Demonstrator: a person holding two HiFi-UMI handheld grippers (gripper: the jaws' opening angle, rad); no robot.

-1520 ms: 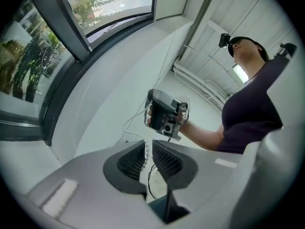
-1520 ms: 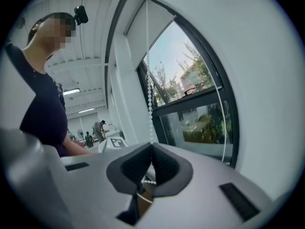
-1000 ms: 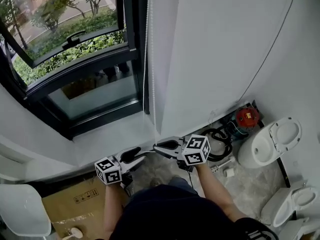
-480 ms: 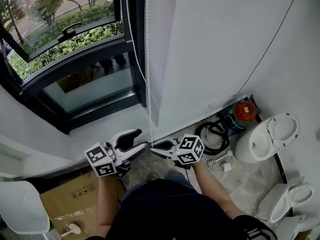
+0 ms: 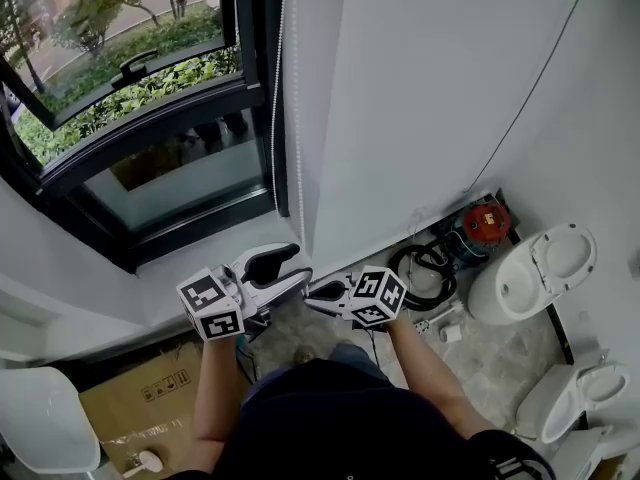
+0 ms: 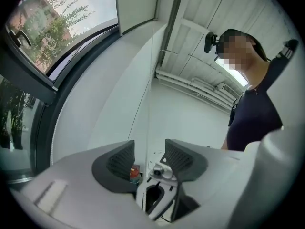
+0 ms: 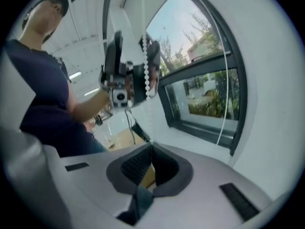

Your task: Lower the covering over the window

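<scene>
White bead chain [image 7: 145, 66], a thin string of small round beads, hangs vertical just right of the dark-framed window [image 5: 150, 143]. Right hand-held gripper [image 7: 151, 146] is clamped low on it. Left hand-held gripper [image 6: 148, 151] has jaws apart, gripping nothing.

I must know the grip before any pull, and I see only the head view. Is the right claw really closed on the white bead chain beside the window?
Observer: Yes. The right gripper view shows the right claw shut on the white bead chain, which rises straight up from it.
Operator: And the left claw, does it grip something?
Observer: No. The left gripper view shows the left claw with its jaws apart and nothing gripped between them.
</scene>
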